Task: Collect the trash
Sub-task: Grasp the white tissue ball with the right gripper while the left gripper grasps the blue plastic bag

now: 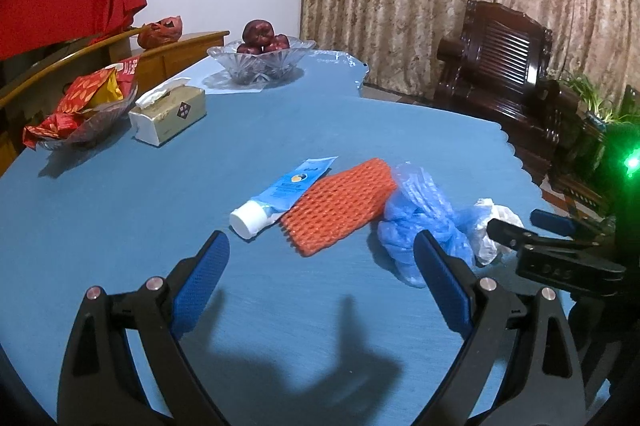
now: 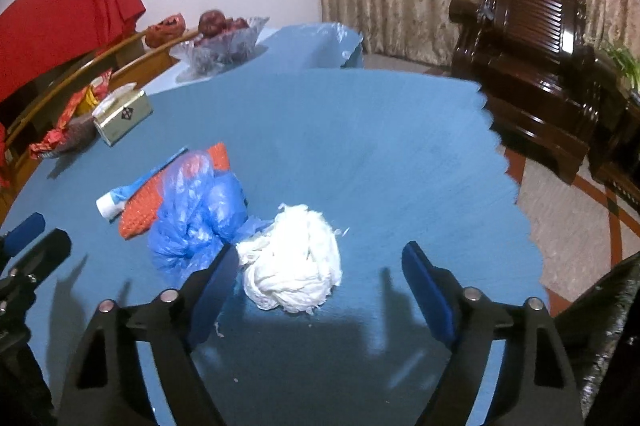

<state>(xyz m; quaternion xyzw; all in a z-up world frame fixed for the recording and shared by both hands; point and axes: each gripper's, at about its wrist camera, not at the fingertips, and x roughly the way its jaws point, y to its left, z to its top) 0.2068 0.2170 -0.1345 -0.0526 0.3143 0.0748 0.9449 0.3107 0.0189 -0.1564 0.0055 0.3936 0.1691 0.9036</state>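
Observation:
Four pieces of trash lie together on the blue tablecloth (image 1: pixel 120 226): a blue tube with a white cap (image 1: pixel 280 194), an orange foam net (image 1: pixel 340 206), a crumpled blue plastic bag (image 1: pixel 424 222) and a white paper wad (image 2: pixel 292 262). My left gripper (image 1: pixel 320 242) is open, low over the cloth just short of the net, nothing between its pads. My right gripper (image 2: pixel 322 254) is open around the white wad; the left pad (image 2: pixel 224 266) is at its edge and the right pad stands well apart from it. The blue bag (image 2: pixel 196 214) lies just left of the wad.
A tissue box (image 1: pixel 172 114), a dish of red snack packets (image 1: pixel 80 114) and a glass bowl of apples (image 1: pixel 260 60) stand at the back left. The cloth's scalloped edge (image 2: pixel 516 186) runs on the right, and beyond it stands a dark wooden chair (image 2: pixel 532 58). Something black and shiny (image 2: pixel 600 346) is at the lower right.

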